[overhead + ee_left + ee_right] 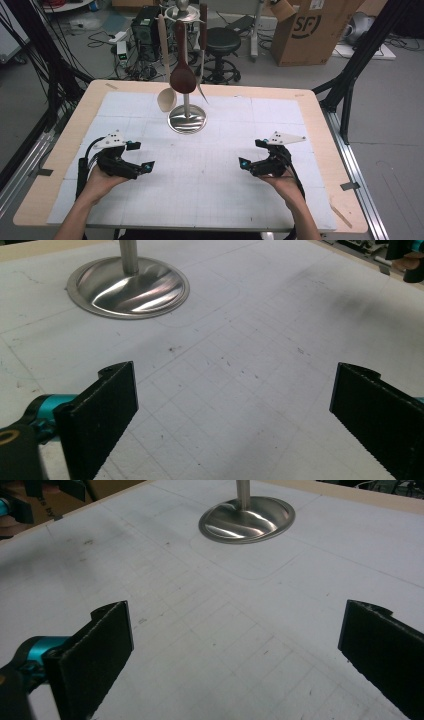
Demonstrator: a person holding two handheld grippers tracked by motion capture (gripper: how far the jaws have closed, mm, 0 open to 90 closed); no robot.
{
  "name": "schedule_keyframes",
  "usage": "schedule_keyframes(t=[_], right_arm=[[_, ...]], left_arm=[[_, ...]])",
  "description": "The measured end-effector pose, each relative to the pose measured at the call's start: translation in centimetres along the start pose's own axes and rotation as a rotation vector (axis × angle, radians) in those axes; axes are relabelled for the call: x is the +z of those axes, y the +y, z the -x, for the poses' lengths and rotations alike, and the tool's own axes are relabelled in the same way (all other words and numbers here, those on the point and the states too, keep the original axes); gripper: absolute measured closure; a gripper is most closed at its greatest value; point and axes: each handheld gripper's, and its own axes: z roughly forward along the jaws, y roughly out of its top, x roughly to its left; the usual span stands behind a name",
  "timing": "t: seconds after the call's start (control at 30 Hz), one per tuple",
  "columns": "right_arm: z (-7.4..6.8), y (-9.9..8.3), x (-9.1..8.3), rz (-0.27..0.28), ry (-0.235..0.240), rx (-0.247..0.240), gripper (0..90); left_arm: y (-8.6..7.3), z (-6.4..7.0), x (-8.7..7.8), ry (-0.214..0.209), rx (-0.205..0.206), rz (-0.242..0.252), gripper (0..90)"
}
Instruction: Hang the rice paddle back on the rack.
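Note:
A metal utensil stand point(186, 120) rises from a round shiny base at the middle back of the white mat. From its top hang a pale wooden spoon point(166, 97), a dark brown spoon point(182, 77) and a third dark-handled utensil point(202, 50). My left gripper point(141, 156) rests low over the mat at the front left, open and holding nothing. At the front right my right gripper point(251, 153) is also open and holds nothing. The left gripper view has its jaws wide apart point(235, 415) with the stand base point(129, 287) ahead. In the right gripper view the jaws are likewise spread point(235, 660) toward the base point(247, 519).
The white gridded mat point(210, 190) covers a wooden table point(320, 125). Behind the table stand a black stool point(222, 45), a cardboard box point(312, 30) and cables on the floor. Black frame struts point(350, 80) flank both sides.

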Motion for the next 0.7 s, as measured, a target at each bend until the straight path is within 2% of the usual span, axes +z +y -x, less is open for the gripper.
schedule_keyframes(t=[0.7], right_arm=[[-0.2,-1.5,-1.2,0.025,-0.007,0.014,0.1]], left_arm=[[-0.4,-0.1,0.2,-0.002,0.003,-0.018,5.8]])
